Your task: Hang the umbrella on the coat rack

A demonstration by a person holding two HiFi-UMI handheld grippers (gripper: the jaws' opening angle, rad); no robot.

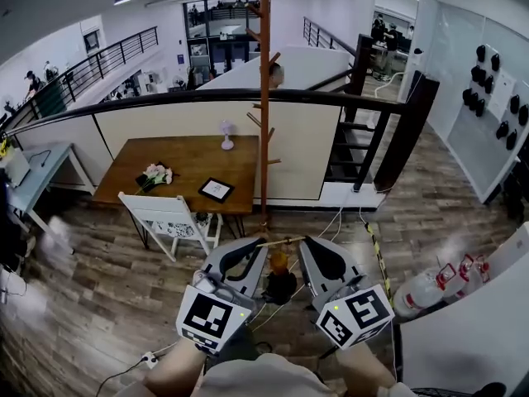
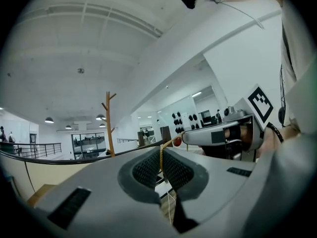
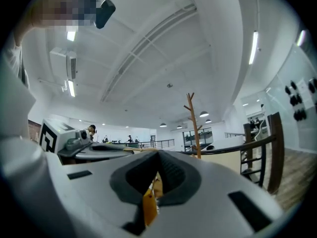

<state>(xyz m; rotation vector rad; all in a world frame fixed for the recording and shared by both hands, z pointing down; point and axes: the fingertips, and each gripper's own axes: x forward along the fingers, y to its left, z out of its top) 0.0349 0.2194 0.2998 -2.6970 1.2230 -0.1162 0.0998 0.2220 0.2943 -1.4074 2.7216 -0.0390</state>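
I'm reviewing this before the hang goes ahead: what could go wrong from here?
1. The left gripper and right gripper pinch only the thin cord loop, with the umbrella dangling below. It could slip out and drop.
2. The coat rack stands beyond the grippers, and its pegs are short and upturned. The narrow loop may miss one.
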